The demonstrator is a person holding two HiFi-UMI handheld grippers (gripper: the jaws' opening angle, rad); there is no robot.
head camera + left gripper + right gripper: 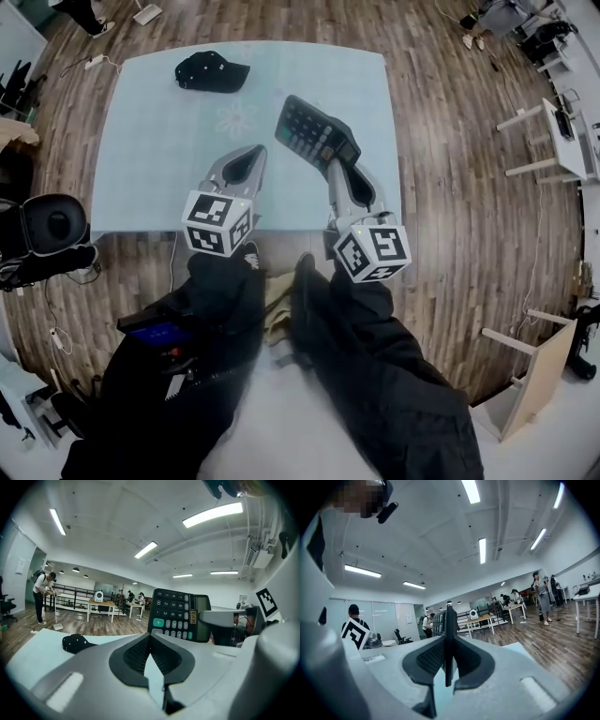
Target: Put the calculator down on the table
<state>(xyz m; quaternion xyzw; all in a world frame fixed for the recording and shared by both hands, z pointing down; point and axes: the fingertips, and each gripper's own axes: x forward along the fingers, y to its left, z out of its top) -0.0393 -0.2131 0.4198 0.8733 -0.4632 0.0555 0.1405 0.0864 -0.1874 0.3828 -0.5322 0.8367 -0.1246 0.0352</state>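
Looking down from the head, a pale blue worktop [159, 141] stands on a wood floor [469, 187]. 2 hand-held grippers reach over its near edge, held by arms in dark sleeves [375, 375].

The right gripper [339, 165] is clamped on the near end of a black calculator [314, 133]. The calculator is held up over the right half of the worktop, tilted, with its keys facing up and towards the left gripper. In the right gripper view the calculator [450, 616] shows edge-on, a thin dark slab standing upright, pinched between the 2 jaws of the right gripper [449, 638].

The left gripper [251, 157] is just beside the right one, to its left, apart from the calculator. In the left gripper view its jaws are closed together at the tips with nothing between them [150, 637]. Beyond them the calculator [180, 616] shows its keys and display.

A black cap [212, 71] lies on the far left part of the worktop, well apart from both grippers
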